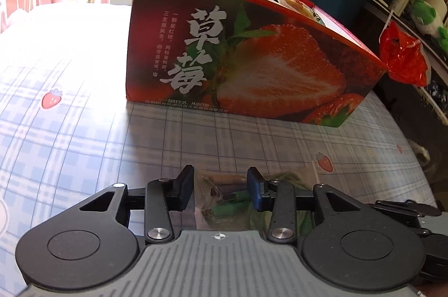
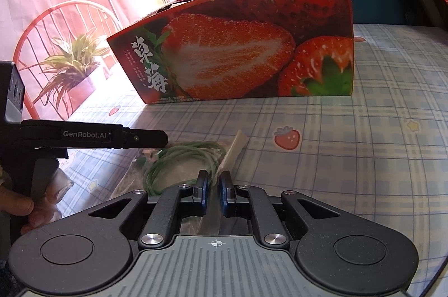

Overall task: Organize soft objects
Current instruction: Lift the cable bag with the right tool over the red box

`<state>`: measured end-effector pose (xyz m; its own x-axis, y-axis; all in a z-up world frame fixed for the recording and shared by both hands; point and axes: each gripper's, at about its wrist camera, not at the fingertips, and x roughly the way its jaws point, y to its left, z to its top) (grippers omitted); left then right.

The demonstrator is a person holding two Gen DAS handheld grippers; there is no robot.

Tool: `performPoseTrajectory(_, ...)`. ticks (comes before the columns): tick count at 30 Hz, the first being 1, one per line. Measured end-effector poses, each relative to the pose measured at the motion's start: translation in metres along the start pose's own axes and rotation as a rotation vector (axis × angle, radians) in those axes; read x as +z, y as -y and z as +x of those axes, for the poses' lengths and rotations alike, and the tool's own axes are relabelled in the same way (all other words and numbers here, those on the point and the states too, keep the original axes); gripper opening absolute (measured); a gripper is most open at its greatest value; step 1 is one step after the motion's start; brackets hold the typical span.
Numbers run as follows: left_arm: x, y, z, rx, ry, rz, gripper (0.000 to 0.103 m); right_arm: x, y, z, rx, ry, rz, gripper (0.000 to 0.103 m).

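right gripper [image 2: 214, 192] pinches the clear bag [image 2: 179, 165] edge to steady it, left gripper [image 1: 221, 189] jaws apart over it, box [image 1: 252, 59] waits behind.

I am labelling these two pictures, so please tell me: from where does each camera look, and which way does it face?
Left wrist: on the left gripper, facing down over a clear packet toward the strawberry box; jaws apart.
Right wrist: on the right gripper, pinching the packet's film beside a green cord coil; a hand shows.
Both share the box, packet and checked sheet.
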<state>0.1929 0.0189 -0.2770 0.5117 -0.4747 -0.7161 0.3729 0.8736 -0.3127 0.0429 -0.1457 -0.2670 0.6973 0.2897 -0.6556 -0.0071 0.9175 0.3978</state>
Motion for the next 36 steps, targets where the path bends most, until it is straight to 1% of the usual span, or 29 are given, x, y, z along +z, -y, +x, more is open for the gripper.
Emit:
performPoseTrajectory(3,-0.004,-0.014,-0.004,-0.049,0.006,-0.111,0.042,0.0,0.0,0.0,-0.001,0.005,0.015,0.008)
performPoseTrajectory(5,-0.005,-0.017,-0.006,-0.057,0.008,-0.133,0.041,-0.001,0.0,-0.001,-0.004,0.015,0.012,0.007)
performPoseTrajectory(8,-0.008,-0.017,-0.008,-0.051,0.015,-0.118,0.036,-0.001,0.0,-0.003,-0.006,0.023,0.022,0.007)
performPoseTrajectory(11,-0.007,-0.018,-0.01,-0.069,0.028,-0.133,0.036,-0.001,0.001,-0.004,-0.009,0.026,0.036,0.006)
performPoseTrajectory(13,-0.006,-0.017,-0.014,-0.077,0.041,-0.123,0.036,-0.001,0.002,-0.005,-0.013,0.031,0.044,0.005)
performPoseTrajectory(15,-0.003,-0.015,-0.019,-0.082,0.052,-0.109,0.035,-0.001,0.004,-0.007,-0.015,0.044,0.052,0.005)
performPoseTrajectory(20,0.004,-0.011,-0.025,-0.089,0.075,-0.095,0.028,0.003,0.006,-0.015,-0.018,0.086,0.063,0.004)
performPoseTrajectory(25,0.009,-0.009,-0.034,-0.102,0.102,-0.099,0.028,0.008,0.003,-0.022,-0.011,0.119,0.064,0.004)
performPoseTrajectory(31,0.032,-0.001,-0.055,-0.127,0.168,-0.078,0.028,0.027,0.0,-0.037,0.009,0.182,0.07,0.004)
performPoseTrajectory(36,0.06,0.01,-0.072,-0.148,0.228,-0.05,0.028,0.054,-0.005,-0.054,0.026,0.243,0.041,0.004)
